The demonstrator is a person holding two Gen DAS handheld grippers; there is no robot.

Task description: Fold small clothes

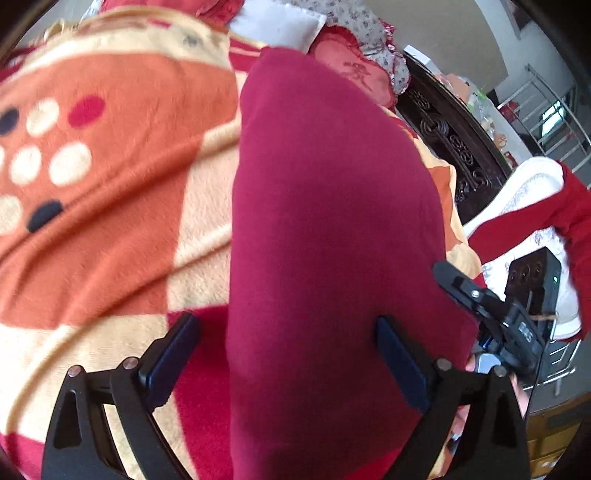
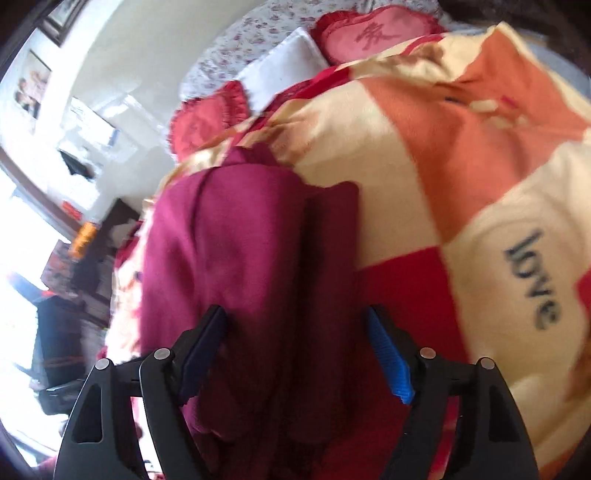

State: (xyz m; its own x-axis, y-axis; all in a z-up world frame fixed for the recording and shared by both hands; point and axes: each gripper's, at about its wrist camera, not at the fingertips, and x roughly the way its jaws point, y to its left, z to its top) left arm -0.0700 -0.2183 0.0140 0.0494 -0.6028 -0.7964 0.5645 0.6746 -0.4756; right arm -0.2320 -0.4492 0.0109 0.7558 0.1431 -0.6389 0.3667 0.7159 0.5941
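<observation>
Maroon garment (image 1: 332, 229) on the bed blanket (image 1: 110, 147) looks soft, light, floppy; I'd pinch a hemmed edge. Left gripper (image 1: 288, 354) and right gripper (image 2: 295, 350) fingers spread wide, straddling cloth, grasping nothing.

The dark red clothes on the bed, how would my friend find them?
Find the big fleece blanket with orange, cream and red squares and the word "love". Near its edge lies a long maroon garment, folded lengthwise. It is the only plain piece, with no pattern, unlike the blanket and the heart-shaped pillows.
</observation>
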